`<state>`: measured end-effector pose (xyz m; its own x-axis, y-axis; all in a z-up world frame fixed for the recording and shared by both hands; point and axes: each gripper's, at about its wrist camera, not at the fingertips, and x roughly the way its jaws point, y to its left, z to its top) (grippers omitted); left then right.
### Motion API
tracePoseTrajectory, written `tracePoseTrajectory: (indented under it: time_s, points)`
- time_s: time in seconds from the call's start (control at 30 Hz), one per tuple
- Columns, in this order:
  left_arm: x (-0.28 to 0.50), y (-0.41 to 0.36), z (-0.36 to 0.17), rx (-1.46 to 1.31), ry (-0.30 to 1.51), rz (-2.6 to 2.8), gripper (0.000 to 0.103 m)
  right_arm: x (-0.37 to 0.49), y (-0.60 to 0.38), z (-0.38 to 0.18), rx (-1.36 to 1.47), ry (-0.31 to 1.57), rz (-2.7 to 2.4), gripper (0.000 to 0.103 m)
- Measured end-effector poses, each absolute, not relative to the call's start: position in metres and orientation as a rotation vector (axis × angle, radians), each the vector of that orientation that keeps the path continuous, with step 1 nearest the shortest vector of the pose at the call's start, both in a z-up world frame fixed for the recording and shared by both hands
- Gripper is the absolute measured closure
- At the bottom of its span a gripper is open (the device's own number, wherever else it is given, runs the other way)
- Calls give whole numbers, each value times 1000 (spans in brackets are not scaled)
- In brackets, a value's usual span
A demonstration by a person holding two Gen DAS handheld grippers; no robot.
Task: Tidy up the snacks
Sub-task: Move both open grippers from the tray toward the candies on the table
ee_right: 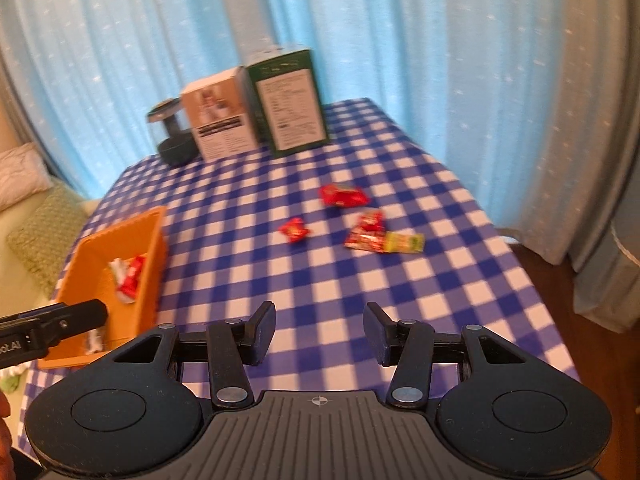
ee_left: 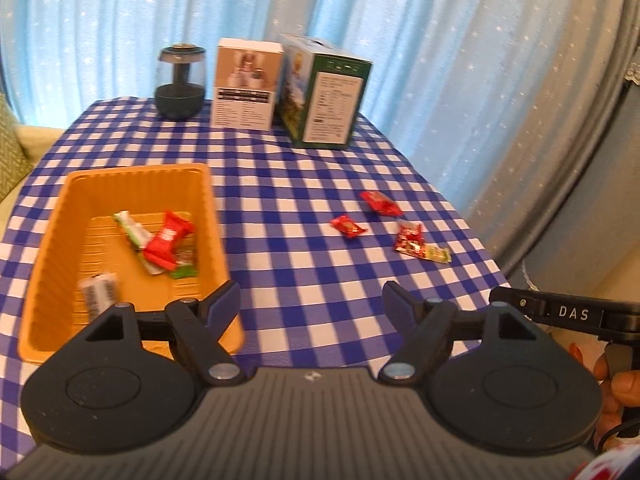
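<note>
Both jaws apart and empty, checked tablecloth, orange basket, blue curtain

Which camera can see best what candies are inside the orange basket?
The left wrist view. It looks straight down into the orange basket, so the red candy and the other wrappers on its floor show clearly. In the right wrist view the basket sits blurred at the left edge, its near wall hiding most of the inside.

Table covered by a blue-and-white checked cloth, orange basket set at nine o'clock, four loose snack packets scattered at three o'clock, dark glass jar, white box and green box lined up at twelve o'clock.
</note>
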<state>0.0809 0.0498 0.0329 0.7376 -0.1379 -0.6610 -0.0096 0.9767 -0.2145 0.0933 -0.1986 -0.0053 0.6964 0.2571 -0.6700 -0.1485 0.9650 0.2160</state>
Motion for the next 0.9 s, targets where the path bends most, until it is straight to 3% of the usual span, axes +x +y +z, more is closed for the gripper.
tracePoseTrajectory:
  time_s: [0.43, 0.9]
  points:
    - [120, 6, 23, -137, 761, -150, 27, 117, -244, -16, 134, 756, 180, 54]
    - [187, -15, -18, -74, 834, -190, 27, 185, -245, -61, -115, 744, 306, 54]
